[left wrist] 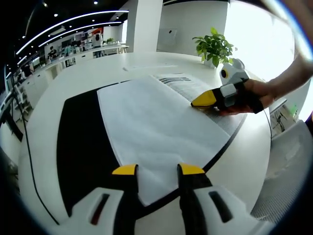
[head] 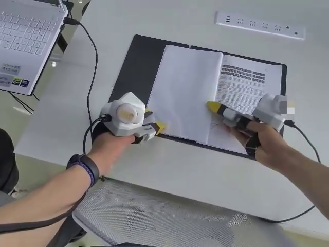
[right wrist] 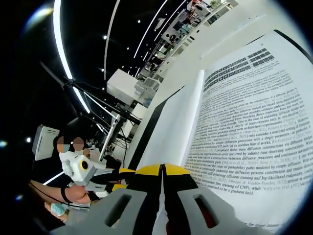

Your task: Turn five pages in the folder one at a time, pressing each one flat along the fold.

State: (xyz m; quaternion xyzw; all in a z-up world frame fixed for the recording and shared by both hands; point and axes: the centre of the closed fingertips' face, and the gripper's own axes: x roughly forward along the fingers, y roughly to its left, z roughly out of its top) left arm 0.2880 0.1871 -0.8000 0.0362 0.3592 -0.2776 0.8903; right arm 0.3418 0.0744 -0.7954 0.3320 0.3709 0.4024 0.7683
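A black folder (head: 132,67) lies open on the white table. A blank turned page (head: 182,87) lies on its left half, and a printed page (head: 252,82) shows on the right. My right gripper (head: 213,107) is shut, its yellow tips resting on the fold between the two pages. In the right gripper view the shut jaws (right wrist: 161,169) lie along the fold, with the printed page (right wrist: 254,127) to their right. My left gripper (head: 156,127) sits at the blank page's near left corner. Its jaws (left wrist: 157,170) stand open, with the page's corner (left wrist: 151,181) between them.
A white laptop (head: 25,36) stands at the far left with a black cable (head: 93,67) running past the folder. A power strip (head: 259,24) lies at the back right. A mesh chair seat (head: 169,216) is below the table edge. A potted plant (left wrist: 213,46) stands far off.
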